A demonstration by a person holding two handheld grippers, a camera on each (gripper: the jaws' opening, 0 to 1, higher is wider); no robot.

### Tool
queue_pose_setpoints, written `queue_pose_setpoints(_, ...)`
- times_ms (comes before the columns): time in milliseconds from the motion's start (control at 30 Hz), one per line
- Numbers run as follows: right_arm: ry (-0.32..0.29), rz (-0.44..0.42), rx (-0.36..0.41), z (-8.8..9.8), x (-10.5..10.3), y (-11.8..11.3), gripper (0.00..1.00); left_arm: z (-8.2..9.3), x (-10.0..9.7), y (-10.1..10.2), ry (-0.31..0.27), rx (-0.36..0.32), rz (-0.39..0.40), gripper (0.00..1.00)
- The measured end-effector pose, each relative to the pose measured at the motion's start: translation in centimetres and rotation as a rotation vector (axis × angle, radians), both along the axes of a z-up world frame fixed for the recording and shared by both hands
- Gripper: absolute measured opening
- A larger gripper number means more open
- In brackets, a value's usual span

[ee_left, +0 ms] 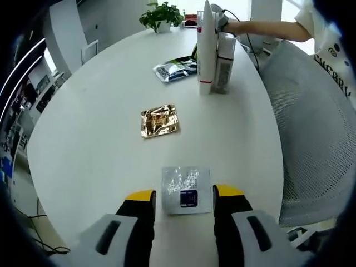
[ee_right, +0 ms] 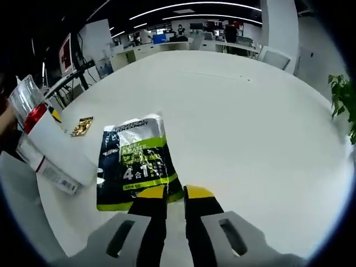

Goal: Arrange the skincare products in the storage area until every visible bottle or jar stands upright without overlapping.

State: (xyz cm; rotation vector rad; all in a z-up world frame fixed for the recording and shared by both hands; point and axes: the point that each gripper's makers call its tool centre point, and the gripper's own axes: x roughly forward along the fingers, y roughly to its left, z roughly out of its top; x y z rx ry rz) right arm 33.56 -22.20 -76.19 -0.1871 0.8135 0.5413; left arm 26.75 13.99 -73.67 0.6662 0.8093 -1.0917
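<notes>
Closing on flat sachets, not bottles yet.
My left gripper (ee_left: 184,196), jaws apart, straddles the silver sachet (ee_left: 187,189); my right gripper (ee_right: 175,194), jaws nearly together, sits at the green sachet's (ee_right: 135,161) 6 o'clock edge — I'd pinch edges squarely.

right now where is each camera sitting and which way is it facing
Left gripper view: rides the left gripper, low over the white table, looking past a clear sachet and gold sachet to a white tube, boxes and a potted plant; a person's forearm shows at top right.
Right gripper view: rides the right gripper, jaws at the edge of a green-black sachet, facing an office.
Shared: the table, gold sachet, white tube, green-black sachet.
</notes>
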Motion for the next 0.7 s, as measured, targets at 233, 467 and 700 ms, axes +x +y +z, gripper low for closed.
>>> queue_pose_setpoints(233, -0.002, 0.018, -0.002, -0.2, 0.1, 0.2, 0.03, 0.4, 2.2, -2.7, -0.038, -0.020, 0.032, 0.51)
queue_pose_setpoints(467, -0.011, 0.069, -0.058, -0.1, 0.1, 0.5, 0.01, -0.1, 4.2, -5.9, -0.032, -0.049, 0.084, 0.55)
queue_pose_setpoints(700, -0.020, 0.077, -0.049, -0.1, -0.1, 0.7, 0.01, -1.0, 5.1, -8.1, -0.015, -0.040, 0.106, 0.60)
